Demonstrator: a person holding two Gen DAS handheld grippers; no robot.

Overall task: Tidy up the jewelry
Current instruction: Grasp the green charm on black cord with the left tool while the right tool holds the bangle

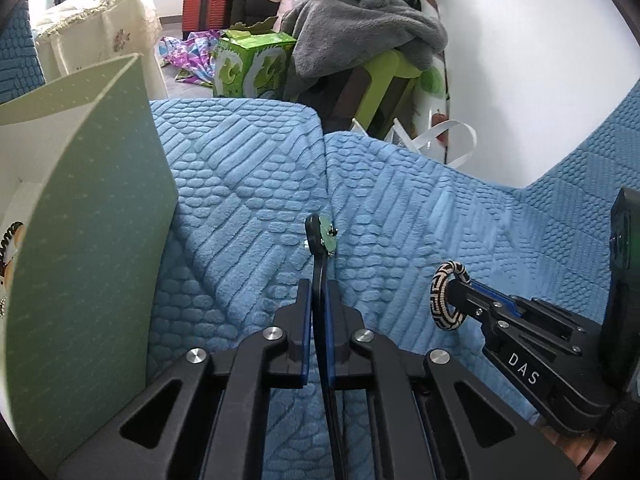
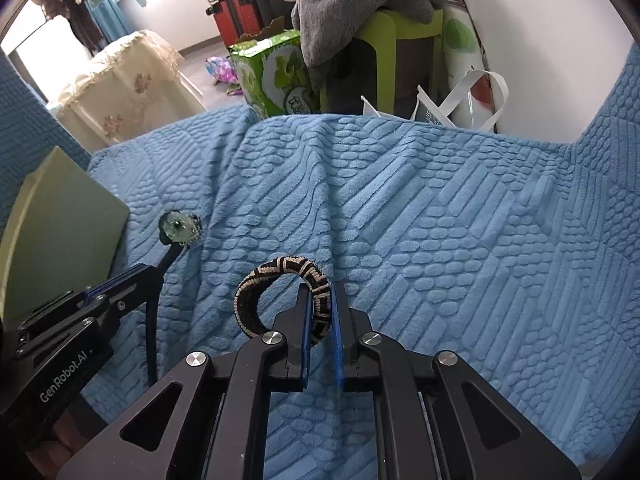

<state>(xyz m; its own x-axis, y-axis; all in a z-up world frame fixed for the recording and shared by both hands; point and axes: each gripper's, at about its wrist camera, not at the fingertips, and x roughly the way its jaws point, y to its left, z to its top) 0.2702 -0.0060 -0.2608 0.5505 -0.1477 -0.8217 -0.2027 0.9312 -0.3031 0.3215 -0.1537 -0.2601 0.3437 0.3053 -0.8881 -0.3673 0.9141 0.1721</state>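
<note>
We hold the left hand-held gripper [image 1: 319, 292] pinched on a thin black cord [image 1: 319, 276] whose far end carries a round pale-green pendant disc [image 1: 329, 235]. In the left wrist view the cord rises upright from between the blue-lined fingers, and the disc stands above the textured blue quilted blanket [image 1: 248, 200]; we cannot tell whether it touches the fabric. From the right wrist view the same pendant [image 2: 179, 227] hangs out past the left gripper's tips, and the cord [image 2: 151, 328] loops back down below them.

We hold the right hand-held gripper [image 2: 321, 300] clamped on a black-and-cream woven patterned bangle [image 2: 280, 280]. One side of the ring sits between the fingers, and the rest arcs out to the left over the blanket [image 2: 440, 220]. In the left wrist view this bangle [image 1: 448, 296] stands on edge at the right gripper's tips.

At the left stands an open pale-green cardboard box [image 1: 92, 220], just beside the left gripper. Inside its white interior we glimpse the edge of another dark woven piece [image 1: 10, 236], too cropped to identify.
</note>
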